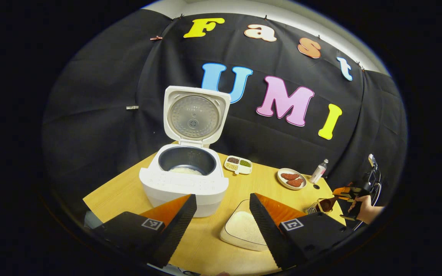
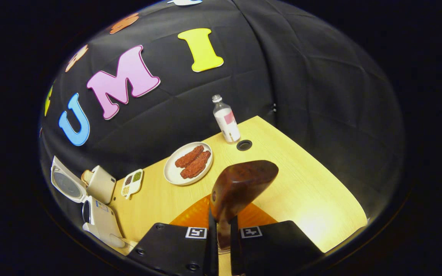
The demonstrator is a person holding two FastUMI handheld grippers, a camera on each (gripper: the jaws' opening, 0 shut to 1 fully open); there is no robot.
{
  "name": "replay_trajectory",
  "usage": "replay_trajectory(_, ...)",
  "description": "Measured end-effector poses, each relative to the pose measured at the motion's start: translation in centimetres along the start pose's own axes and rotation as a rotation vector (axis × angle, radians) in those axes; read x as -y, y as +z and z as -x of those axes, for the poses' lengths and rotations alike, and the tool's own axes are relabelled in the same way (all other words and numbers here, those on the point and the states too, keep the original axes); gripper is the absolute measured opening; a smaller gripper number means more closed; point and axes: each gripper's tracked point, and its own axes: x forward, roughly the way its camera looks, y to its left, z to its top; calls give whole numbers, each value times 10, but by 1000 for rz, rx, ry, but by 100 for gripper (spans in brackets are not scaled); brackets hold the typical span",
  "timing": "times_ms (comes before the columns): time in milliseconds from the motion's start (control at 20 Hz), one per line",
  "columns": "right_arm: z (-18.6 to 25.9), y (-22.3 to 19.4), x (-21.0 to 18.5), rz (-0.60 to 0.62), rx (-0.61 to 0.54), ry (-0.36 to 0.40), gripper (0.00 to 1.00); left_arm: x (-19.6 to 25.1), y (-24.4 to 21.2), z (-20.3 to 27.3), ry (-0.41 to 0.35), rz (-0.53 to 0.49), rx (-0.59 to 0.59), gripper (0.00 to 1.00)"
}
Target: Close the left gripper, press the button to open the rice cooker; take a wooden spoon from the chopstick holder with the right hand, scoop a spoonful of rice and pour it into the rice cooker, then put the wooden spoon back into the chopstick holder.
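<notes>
Glossy wooden spoon point(image 2: 240, 188) pinched in right gripper point(image 2: 223, 230) jaws.

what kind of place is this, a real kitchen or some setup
Likely a staged recording booth, not a real kitchen: black cloth wall behind a small wooden table set with a rice cooker and a plate of food.

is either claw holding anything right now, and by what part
The right claw grips the wooden spoon by its handle, just below the bowl. The left claw is open and holds nothing.
</notes>
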Motion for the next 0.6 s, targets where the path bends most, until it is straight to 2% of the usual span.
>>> replay_trajectory(100, -7, -7, 1, -11, -4, -14, 14, -1, -1, 1, 4, 7, -1, 96)
replay_trajectory(150, -6, -11, 0, -21, -9, -15, 18, -3, -1, 1, 6, 6, -3, 96)
replay_trajectory(300, -2, -8, 3, -44, 2, -36, 23, -12, 10, 6, 19, 3, 27, 96)
replay_trajectory(350, 4, -9, 1, -49, 14, -36, 19, -15, 19, 8, 15, 7, 49, 96)
replay_trajectory(450, 15, -5, 0, -43, 38, -40, 53, -22, 33, 8, 10, 1, 78, 96)
replay_trajectory(550, 32, -2, 2, -30, 74, -65, 100, -35, 48, 2, 15, -29, 97, 96)
replay_trajectory(600, 42, 0, 4, -27, 97, -81, 99, -45, 57, 1, 26, -47, 116, 96)
